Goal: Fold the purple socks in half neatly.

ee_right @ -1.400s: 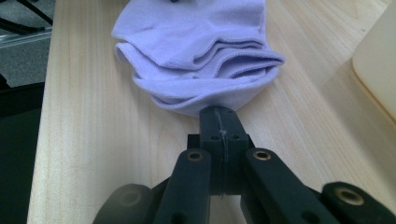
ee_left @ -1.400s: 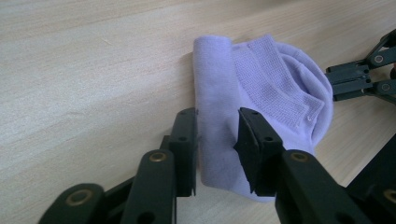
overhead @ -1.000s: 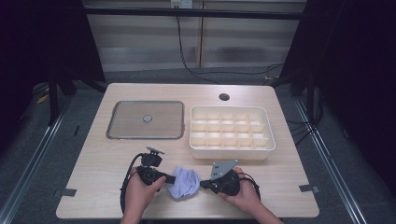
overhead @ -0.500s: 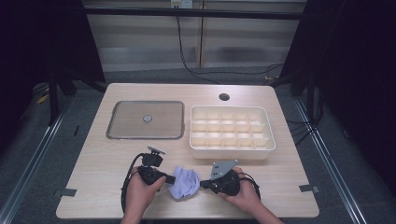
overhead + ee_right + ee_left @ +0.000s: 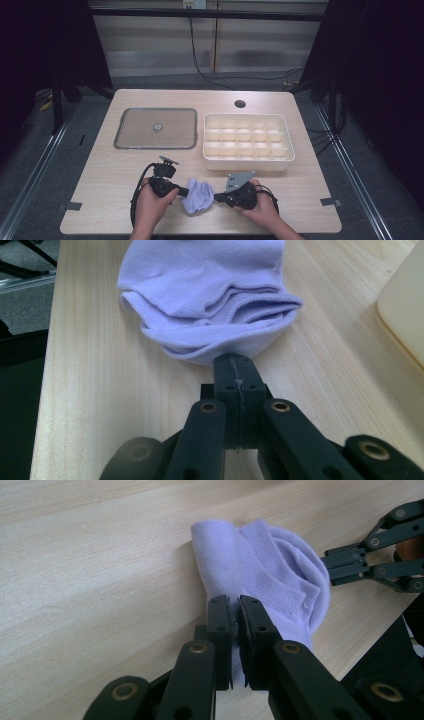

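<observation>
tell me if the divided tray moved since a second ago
No. The divided tray sits in the same spot in the high view, right of the flat lid and below the table's hole.

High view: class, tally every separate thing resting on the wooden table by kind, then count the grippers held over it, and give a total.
Lavender socks: 1
White divided trays: 1
Flat grey lids: 1
Black grippers: 2, the left gripper and the right gripper, both pinching the sock
Total: 5

Right gripper [image 5: 235,362] jaws pressed together, tips at edge of folded lilac sock [image 5: 207,295], wooden table [image 5: 90,390] beneath, cream tray [image 5: 405,305] off to its right.
</observation>
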